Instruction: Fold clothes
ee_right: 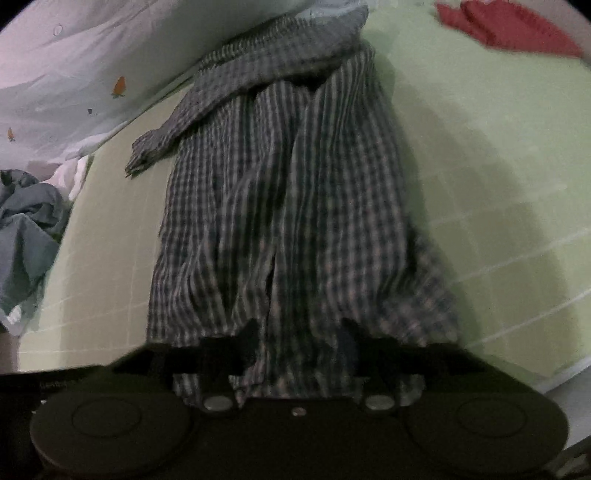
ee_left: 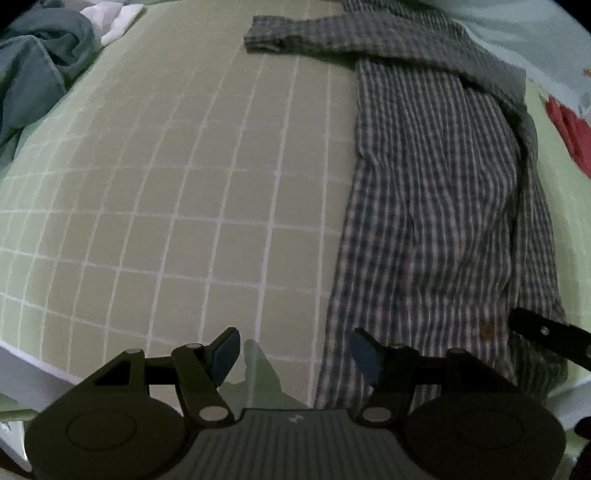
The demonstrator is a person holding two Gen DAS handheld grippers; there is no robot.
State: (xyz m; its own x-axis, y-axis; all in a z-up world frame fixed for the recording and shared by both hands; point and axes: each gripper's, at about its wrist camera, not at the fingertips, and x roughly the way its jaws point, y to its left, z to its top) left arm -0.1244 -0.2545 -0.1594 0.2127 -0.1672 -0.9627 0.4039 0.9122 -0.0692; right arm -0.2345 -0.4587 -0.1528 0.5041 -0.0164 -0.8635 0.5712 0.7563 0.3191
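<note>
In your left wrist view, a crumpled blue-grey garment (ee_left: 33,70) sits bunched in the upper left corner, with a scrap of white cloth (ee_left: 114,20) just beside it at the top edge. Across the middle spreads the green gridded sheet (ee_left: 166,184), bare and flat, and low in the frame your left gripper (ee_left: 293,356) hangs over it with its jaws spread wide, nothing between the blue pads (ee_left: 226,354). Move right and there's the checked shirt (ee_left: 436,206), laid out lengthwise down the right half of the frame, one sleeve (ee_left: 314,35) folded across the top and reaching back toward the centre. At the lower right edge, a dark fingertip of your other tool pokes in over the shirt's hem, and a patch of red cloth (ee_left: 569,133) shows at the far right. Switch to your right wrist view: a pale printed quilt (ee_right: 74,66) fills the upper left, the blue-grey heap lies below it at the left edge, and the shirt runs straight down the centre, wrinkled. Your right gripper (ee_right: 299,341) is at the bottom centre with its jaws parted, the shirt's near hem lying between them; whether the pads touch the fabric, you can't tell in this dim, blurred picture. Red cloth lies in the upper right.
</note>
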